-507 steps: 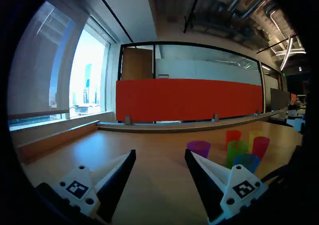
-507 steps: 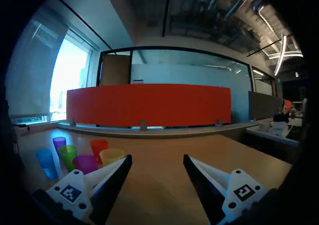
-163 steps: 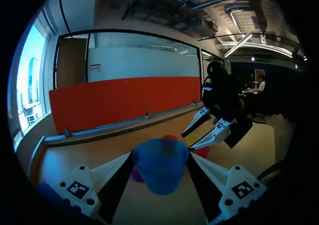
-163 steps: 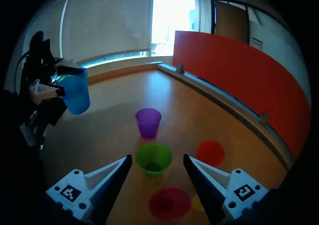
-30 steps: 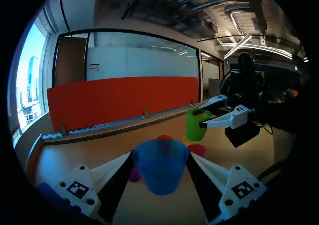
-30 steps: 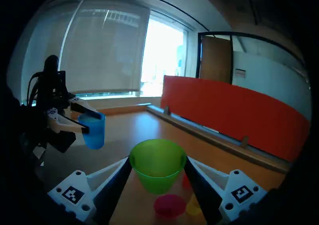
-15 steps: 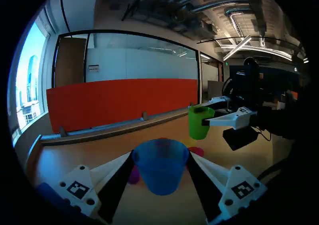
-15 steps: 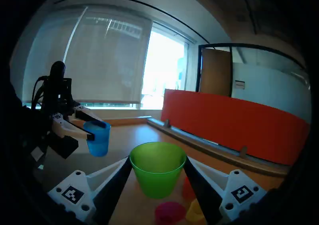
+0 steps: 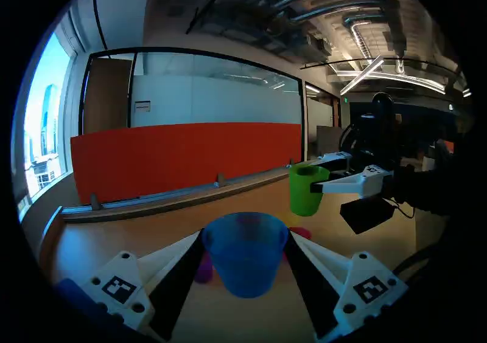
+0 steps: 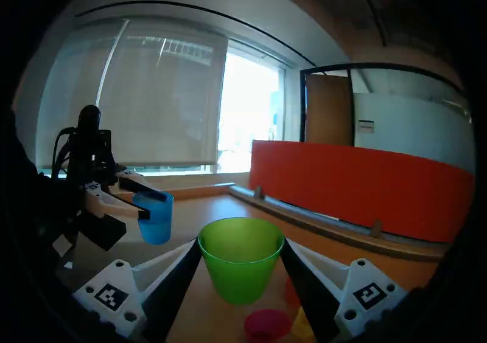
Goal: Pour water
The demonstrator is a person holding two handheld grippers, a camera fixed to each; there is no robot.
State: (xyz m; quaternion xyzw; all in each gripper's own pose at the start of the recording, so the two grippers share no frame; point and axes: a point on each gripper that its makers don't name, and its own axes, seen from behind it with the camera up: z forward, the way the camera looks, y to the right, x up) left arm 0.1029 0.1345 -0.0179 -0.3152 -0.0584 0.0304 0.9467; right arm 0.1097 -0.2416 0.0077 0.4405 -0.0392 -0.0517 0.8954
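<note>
- Worktop [image 9: 85, 245] below: left tongs [image 9: 245, 232] pinch blue cup [image 9: 245, 261]; right tongs [image 10: 240, 242] pinch green cup [image 10: 241, 270].
- Blue cup has drawn nearer, left of the right tongs; both cups upright, so pouring is judged imminent, not begun.

Daylight blows out the window [image 10: 249, 109], leaving the near side dim; fisheye curvature bends the edges.

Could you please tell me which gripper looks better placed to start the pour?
Left, probably. The left gripper is shut on the blue cup, upright; the green cup in the right gripper looks empty, so it suits receiving. Water in the blue cup cannot be confirmed.
</note>
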